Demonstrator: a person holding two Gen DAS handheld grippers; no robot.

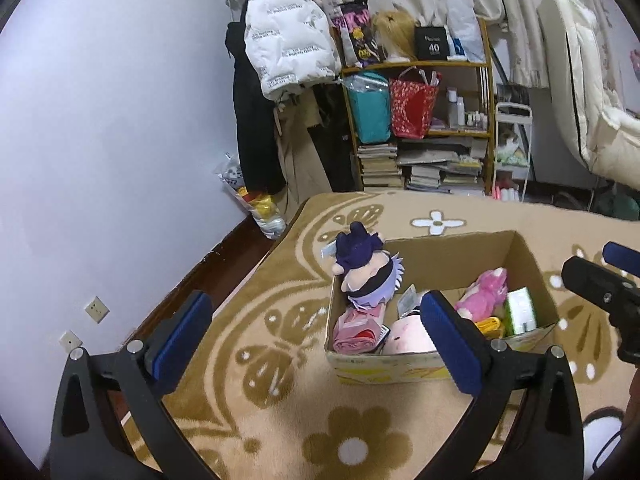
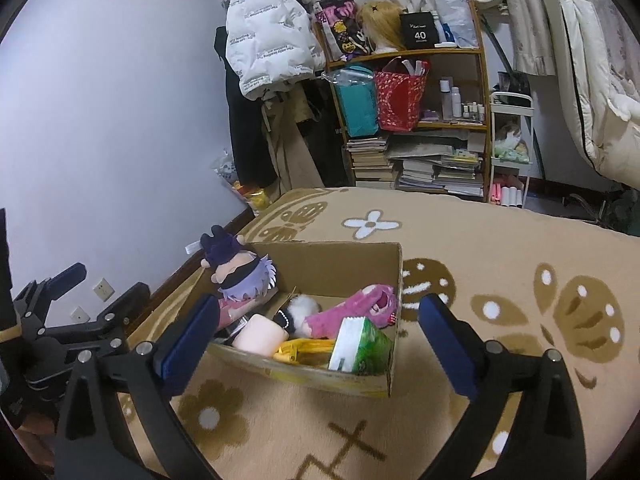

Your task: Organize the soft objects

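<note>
Cardboard box holds the toys; purple-haired doll perches on its far-left corner. Left gripper and right gripper both spread, empty. We'd nudge the doll inward.

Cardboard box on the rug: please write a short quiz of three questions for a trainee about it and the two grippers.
1. True or false: the doll with pale purple hair leans over the rim of the cardboard box.
2. Which lies inside the box: A) pink plush toy, B) white jacket, C) red bag?
3. Is the left gripper or the right gripper holding anything?

Key: 1 true; 2 A; 3 neither, both are open and empty.
</note>
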